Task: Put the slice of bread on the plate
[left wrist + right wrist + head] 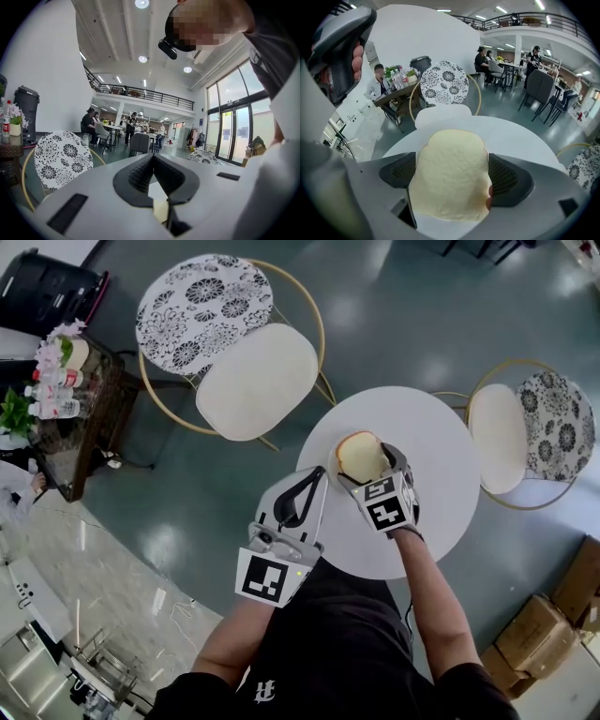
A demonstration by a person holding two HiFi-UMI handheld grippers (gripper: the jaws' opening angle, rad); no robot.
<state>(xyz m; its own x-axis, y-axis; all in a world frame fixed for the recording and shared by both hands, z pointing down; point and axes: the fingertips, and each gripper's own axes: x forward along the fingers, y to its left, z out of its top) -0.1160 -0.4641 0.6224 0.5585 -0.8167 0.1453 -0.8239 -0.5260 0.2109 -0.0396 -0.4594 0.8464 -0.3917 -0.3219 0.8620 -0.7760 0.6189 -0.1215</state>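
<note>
A pale slice of bread [360, 456] is held level above the round white table [441, 456]. My right gripper [366, 463] is shut on it, one pad on each side edge. In the right gripper view the bread [451, 159] fills the space between the dark pads [506, 180] of the right gripper [452, 179], with the white tabletop [511, 136] beneath. My left gripper [302, 493] hangs at the table's left edge, and in its own view the left gripper [152, 161] is shut on nothing. I cannot make out a plate in any view.
Two chairs with floral backs and cream seats stand by the table, one at the far left [253, 381] and one at the right [497, 437]. A dark side table [70, 418] with bottles and flowers is at the left. Cardboard boxes [553, 624] sit at the lower right.
</note>
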